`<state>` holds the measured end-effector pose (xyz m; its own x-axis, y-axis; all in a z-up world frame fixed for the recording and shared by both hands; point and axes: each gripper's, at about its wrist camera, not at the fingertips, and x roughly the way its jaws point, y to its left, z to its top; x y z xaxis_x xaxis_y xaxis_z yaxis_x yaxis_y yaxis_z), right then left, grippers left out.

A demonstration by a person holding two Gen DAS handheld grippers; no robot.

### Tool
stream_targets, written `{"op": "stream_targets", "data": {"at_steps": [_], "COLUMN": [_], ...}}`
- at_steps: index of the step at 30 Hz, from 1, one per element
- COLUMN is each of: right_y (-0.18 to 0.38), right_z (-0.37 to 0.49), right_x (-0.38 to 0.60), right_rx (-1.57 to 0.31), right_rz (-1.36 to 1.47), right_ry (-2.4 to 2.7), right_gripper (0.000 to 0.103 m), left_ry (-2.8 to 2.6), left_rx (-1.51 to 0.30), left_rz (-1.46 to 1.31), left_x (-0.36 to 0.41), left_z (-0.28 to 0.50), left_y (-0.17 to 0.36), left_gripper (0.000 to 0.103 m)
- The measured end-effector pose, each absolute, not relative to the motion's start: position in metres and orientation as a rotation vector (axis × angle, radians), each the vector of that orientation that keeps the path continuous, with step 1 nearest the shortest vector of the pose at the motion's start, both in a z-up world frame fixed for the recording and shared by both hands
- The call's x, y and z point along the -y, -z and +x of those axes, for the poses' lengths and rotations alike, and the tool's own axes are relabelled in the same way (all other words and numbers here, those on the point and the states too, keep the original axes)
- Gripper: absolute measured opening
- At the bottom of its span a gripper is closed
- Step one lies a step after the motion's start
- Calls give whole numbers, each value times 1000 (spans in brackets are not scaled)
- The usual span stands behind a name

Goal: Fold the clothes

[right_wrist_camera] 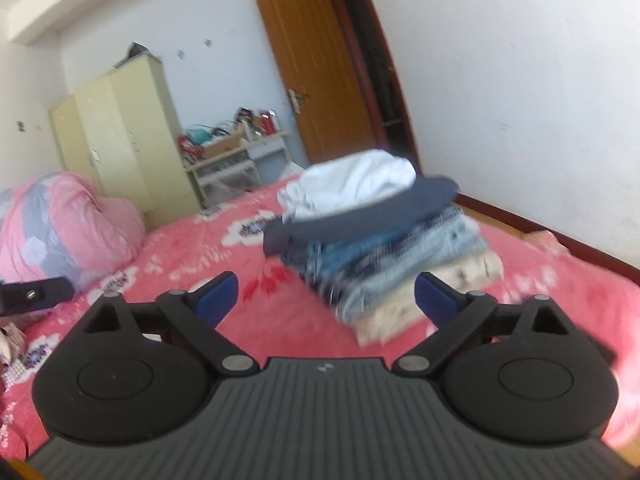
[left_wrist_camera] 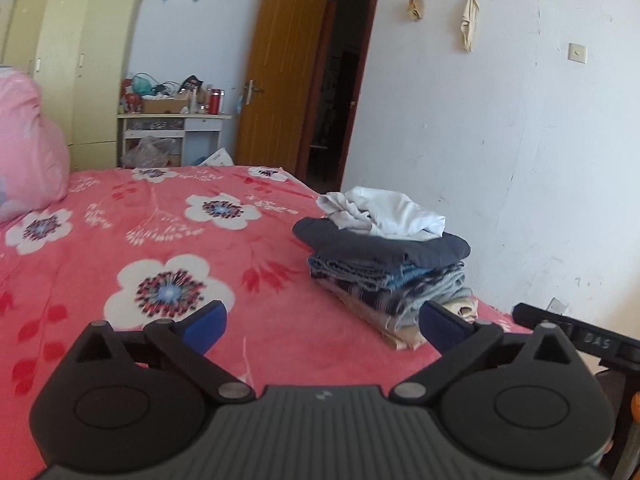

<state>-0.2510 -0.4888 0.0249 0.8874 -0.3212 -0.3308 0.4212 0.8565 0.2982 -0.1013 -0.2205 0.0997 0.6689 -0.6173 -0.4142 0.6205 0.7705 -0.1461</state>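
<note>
Both sets of jaws stand wide apart with nothing between them. The left gripper (left_wrist_camera: 322, 330) hangs over bare bedspread (left_wrist_camera: 132, 248), and the right gripper (right_wrist_camera: 326, 300) looks across the same bed. Just ahead of them, near the bed's edge by the wall, sits the stack of clothes (left_wrist_camera: 386, 276): folded jeans and a dark garment, with a white garment (left_wrist_camera: 386, 210) lying crumpled on top, not squared like the rest. To my eye that white piece is the one wanting attention. I'd come in from both sides, pinch two corners rather than the bunched middle, and lift it clear before spreading it, since tugging sideways could topple the pile. The pink quilt (right_wrist_camera: 68, 224) lies well apart, out of the way.
</note>
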Motion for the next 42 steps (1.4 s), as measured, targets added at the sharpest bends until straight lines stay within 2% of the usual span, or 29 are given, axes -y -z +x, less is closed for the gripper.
{"op": "stream_targets", "data": {"at_steps": [3,9,14,42], "right_y": [-27,-29,-28,-53], "right_z": [-250,-253,-254,-261], "right_x": [458,406,385,367], "right_rx": [-325,-406,-430,-331], "right_rz": [357,305,253,181], "right_ry": [438,570,647,691], "right_gripper": [102,102,102,102], "left_ry": [664,620,555,412], "left_rx": [-432,-524,-527,-446], "left_rz": [-5,-47,-2,72], "left_x": [197,172,160,177], "left_z": [-128,-142,-150,-160], "left_y": [-102,-96,-92,-98], "left_gripper": [103,103,103,103]}}
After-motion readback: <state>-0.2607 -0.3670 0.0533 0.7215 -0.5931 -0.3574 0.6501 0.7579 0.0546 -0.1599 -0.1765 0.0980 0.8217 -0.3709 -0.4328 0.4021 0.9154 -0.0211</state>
